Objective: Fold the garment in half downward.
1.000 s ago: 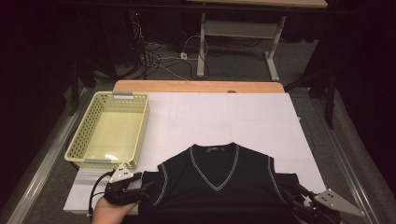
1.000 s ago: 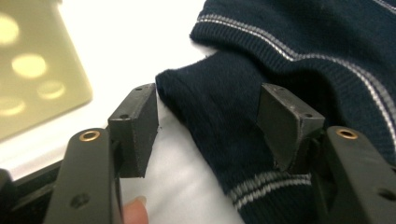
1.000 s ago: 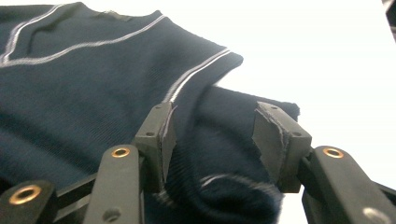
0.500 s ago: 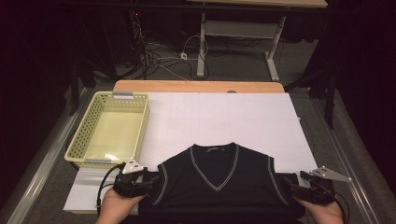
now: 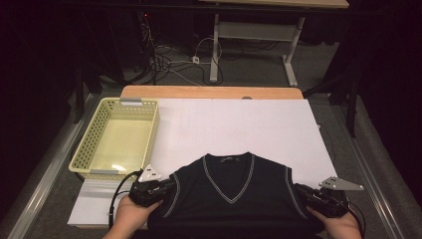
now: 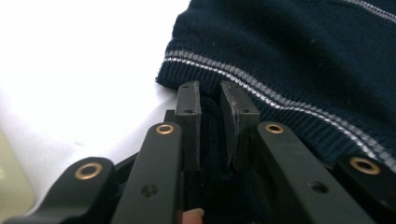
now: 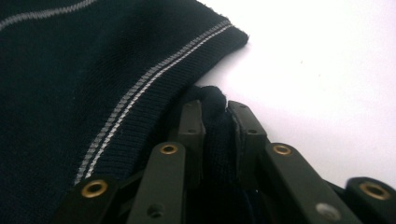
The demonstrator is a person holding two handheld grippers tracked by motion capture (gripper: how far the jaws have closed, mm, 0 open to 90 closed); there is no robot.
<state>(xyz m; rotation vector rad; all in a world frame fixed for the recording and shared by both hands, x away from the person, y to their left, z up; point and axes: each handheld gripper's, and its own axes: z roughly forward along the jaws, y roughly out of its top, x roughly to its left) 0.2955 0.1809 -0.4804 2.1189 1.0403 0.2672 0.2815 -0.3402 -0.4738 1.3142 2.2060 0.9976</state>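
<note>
Vest [image 5: 231, 206], navy knit, lower centre of frame: left gripper [image 5: 166, 184] and right gripper [image 5: 303, 193] have just closed, each pinching an armhole edge (probably to lift or fold it evenly).

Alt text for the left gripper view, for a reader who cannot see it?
Black left tongs, having just closed, pinch a fold of a navy vest beside its grey-striped armhole edge. The vest lies on a white sheet.

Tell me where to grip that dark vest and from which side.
Grip the vest at its ribbed armhole edges, coming in from each outer side, as the left gripper and right gripper do: it lies flat, so only edges offer pinchable folds.
</note>
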